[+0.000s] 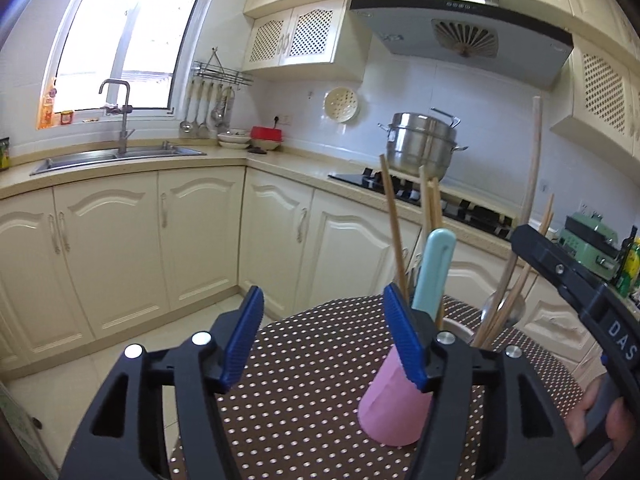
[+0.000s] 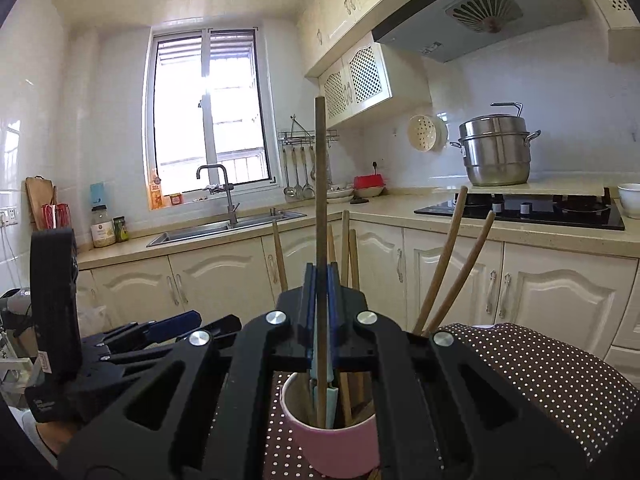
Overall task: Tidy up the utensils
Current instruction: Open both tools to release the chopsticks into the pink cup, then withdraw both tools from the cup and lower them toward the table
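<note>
A pink cup [image 1: 394, 408] stands on the brown polka-dot table [image 1: 304, 384]. It holds several wooden chopsticks [image 1: 391, 224], a light blue handle [image 1: 434, 272] and a long wooden-handled utensil [image 1: 530, 184]. My left gripper [image 1: 324, 340] is open, its right finger just in front of the cup. In the right wrist view my right gripper [image 2: 320, 280] is shut on a long dark wooden stick [image 2: 321, 184] that stands upright in the pink cup [image 2: 332, 444], right above the cup's mouth. The left gripper [image 2: 152, 332] shows at the left there.
Cream kitchen cabinets [image 1: 120, 248] run behind the table. A sink with tap [image 1: 120, 152] is under the window. A steel steamer pot [image 1: 420, 144] sits by the black hob [image 1: 420, 196]. Green appliance and bottles [image 1: 592, 248] stand far right.
</note>
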### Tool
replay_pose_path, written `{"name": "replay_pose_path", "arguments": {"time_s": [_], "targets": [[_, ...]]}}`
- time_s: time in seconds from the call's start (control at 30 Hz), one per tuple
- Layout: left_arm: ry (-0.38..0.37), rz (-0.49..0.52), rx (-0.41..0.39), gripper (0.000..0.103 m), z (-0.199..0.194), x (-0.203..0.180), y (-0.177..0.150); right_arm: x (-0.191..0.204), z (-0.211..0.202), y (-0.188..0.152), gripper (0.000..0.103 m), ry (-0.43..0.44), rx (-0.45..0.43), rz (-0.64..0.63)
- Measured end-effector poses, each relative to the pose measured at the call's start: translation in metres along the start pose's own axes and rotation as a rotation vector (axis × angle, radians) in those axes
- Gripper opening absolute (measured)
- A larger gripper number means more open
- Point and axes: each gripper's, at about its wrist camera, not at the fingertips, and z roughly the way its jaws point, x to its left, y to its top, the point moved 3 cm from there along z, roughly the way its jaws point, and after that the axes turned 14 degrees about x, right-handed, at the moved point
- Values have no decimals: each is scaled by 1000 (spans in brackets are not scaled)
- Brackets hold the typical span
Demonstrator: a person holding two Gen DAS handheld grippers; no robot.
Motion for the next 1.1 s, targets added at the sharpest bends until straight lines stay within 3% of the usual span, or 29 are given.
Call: {"name": "replay_pose_path", "arguments": {"time_s": [0.53, 0.6, 0.7, 0.9, 0.93, 0.97, 1.0, 1.1], "targets": [[89, 45, 25, 63, -31, 7, -8, 1, 9, -38, 6, -55, 152, 25], [96, 53, 24, 63, -36, 5, -9, 1, 6, -40, 6, -60, 148, 32], [108, 59, 18, 71, -45, 4, -11, 3, 1, -41, 6, -50, 150, 40], [105, 63, 10, 73, -59, -1, -12, 10, -12, -39, 8, -60, 138, 41], [104, 66, 9, 73, -61, -2, -13, 11, -13, -39, 20, -61, 144, 43], [103, 67, 9, 73, -64, -3, -14, 10, -13, -39, 52, -67, 146, 44], [103, 69, 8, 73, -66, -3, -15, 11, -16, -39, 66, -74, 132, 45], [103, 71, 0, 74, -74, -5, -17, 16, -27, -39, 68, -76, 107, 45]]}}
